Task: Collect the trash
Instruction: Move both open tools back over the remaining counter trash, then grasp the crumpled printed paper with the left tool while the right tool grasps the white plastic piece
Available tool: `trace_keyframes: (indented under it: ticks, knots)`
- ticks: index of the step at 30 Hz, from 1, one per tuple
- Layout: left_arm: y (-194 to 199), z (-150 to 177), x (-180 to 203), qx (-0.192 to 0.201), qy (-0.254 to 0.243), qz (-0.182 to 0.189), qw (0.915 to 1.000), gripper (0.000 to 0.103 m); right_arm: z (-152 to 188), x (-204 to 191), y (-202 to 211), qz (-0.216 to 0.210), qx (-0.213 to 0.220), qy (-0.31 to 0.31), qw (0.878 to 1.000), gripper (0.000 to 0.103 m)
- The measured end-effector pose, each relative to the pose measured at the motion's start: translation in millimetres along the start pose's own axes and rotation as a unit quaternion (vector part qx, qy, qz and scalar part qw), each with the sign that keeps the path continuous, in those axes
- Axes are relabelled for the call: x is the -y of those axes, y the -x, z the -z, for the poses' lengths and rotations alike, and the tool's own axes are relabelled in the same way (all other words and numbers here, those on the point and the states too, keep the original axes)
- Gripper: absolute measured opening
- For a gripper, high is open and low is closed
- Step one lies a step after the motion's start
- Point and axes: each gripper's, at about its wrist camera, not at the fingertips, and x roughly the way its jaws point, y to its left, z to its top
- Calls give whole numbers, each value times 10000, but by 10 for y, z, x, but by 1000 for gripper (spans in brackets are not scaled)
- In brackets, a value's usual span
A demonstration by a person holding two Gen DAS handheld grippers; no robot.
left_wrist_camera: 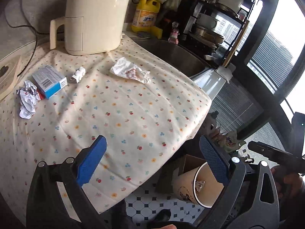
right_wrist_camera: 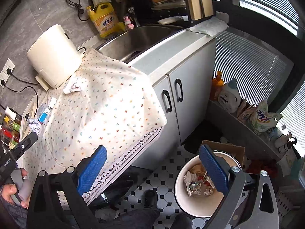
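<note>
Kitchen counter near a window with blinds, covered by a cream tablecloth (left_wrist_camera: 118,114) with small printed flowers and cherries. On it remain four pieces of trash: a crumpled white wrapper (left_wrist_camera: 131,73) with red print that is too creased to read, a small white crumpled piece (left_wrist_camera: 78,74), a blue and grey box (left_wrist_camera: 49,81) with a barcode whose text is too small to read, and a crumpled paper ball (left_wrist_camera: 27,101) touching the box.

Behind stands a cream appliance (left_wrist_camera: 95,17) and a yellow detergent bottle (right_wrist_camera: 104,20) with Chinese characters on its label. The handle of the left tool carries small white writing that I cannot make out.

The left gripper (left_wrist_camera: 152,162) is spread wide with nothing between its blue pads, above the cloth's edge. The right gripper (right_wrist_camera: 152,168) is also fully spread and empty, above the floor beside the counter.

Only the right wrist view looks into the round bin (right_wrist_camera: 181,200) on the tiled floor: it holds foil and paper scraps, partly hidden by one blue finger. This view also shows cabinet doors, a sink (right_wrist_camera: 137,38) and a detergent bag with blue letters, partly cut off. In the left wrist view the bin appears only from the side.
</note>
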Motion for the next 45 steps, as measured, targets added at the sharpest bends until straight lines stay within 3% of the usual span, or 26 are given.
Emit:
trace_keyframes:
  ticks: [9, 18, 27, 36, 38, 39, 42, 45]
  knots:
    - [338, -55, -876, 376, 663, -501, 9958, 97, -215, -754, -211, -257, -1, 515, 9983, 95]
    - [450, -187, -1575, 466, 816, -858, 9919, 97, -322, -1423, -450, -491, 65, 707, 9963, 95]
    - [265, -406, -2093, 413, 862, -967, 9907, 97, -378, -2112, -660, -689, 184, 975, 9927, 95]
    - [-153, -567, -2324, 182, 909, -848, 9921, 97, -540, -2646, -900, -862, 29, 1309, 9876, 95]
    - [-192, -574, -2344, 175, 844, -802, 9931, 77, -590, -2784, -968, -908, -2, 1363, 9865, 95]
    - [-219, -581, -2350, 99, 775, -788, 9938, 50, -610, -2844, -1017, -927, -32, 1376, 9861, 94]
    - [-147, -623, -2400, 201, 744, -601, 9952, 40, -684, -3034, -1189, -1045, -199, 1401, 9844, 84]
    - [-9, -667, -2468, 391, 731, -554, 9950, 40, -757, -3226, -1371, -1149, -367, 1446, 9821, 75]
